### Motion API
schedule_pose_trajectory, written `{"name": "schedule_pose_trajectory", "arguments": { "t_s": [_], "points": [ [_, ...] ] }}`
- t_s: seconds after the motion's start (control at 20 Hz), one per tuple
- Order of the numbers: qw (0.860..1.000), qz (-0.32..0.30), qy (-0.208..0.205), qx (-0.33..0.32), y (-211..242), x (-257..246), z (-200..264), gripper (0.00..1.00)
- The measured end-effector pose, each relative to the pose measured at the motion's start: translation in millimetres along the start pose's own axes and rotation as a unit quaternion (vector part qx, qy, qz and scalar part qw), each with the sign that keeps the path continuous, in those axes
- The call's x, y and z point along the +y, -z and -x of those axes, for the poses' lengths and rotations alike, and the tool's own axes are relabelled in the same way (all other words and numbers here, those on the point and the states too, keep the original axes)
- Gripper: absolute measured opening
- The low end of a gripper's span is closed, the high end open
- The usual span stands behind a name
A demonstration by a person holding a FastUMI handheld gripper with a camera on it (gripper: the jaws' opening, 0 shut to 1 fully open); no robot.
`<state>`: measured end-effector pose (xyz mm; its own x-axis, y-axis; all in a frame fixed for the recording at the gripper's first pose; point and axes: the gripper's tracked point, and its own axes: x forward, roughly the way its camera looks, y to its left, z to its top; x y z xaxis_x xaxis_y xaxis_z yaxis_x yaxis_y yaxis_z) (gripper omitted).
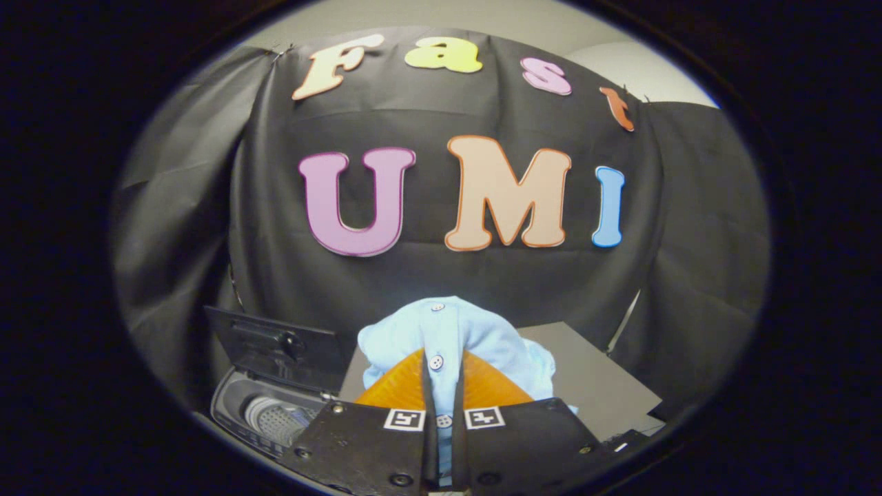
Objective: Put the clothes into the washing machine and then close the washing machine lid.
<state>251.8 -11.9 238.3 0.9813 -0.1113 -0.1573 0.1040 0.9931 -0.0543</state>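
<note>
A light blue buttoned shirt [448,331] bunches up between and above my fingers, its button strip pinched in the narrow gap. My gripper [441,375] is shut on the shirt and holds it lifted off the table. Down to the left of the fingers stands a small toy washing machine [238,406], its dark lid [275,344] tilted up and open. The perforated drum [275,417] shows inside it. The shirt hangs to the right of the machine's opening, not over it.
A grey table top [592,379] spreads beyond and to the right of the fingers. Black cloth [689,262] walls the booth behind and on both sides. A thin white pole [623,324] leans at the table's far right corner.
</note>
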Motion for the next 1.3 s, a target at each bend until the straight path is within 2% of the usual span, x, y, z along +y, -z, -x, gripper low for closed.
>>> {"name": "schedule_pose_trajectory", "arguments": {
  "t_s": [0.15, 0.5, 0.8, 1.05, 1.3],
  "points": [
    [1.000, -0.022, -0.019, -0.007, -11, 28, 19, 0.07],
    [0.999, -0.011, -0.046, -0.013, -29, 96, 50, 0.07],
    [0.997, -0.036, -0.058, -0.033, -35, 148, 58, 0.07],
    [0.997, -0.041, -0.061, -0.022, -10, 186, 42, 0.07],
    [0.997, -0.026, -0.075, -0.005, 34, 222, 18, 0.07]
  ]
}}
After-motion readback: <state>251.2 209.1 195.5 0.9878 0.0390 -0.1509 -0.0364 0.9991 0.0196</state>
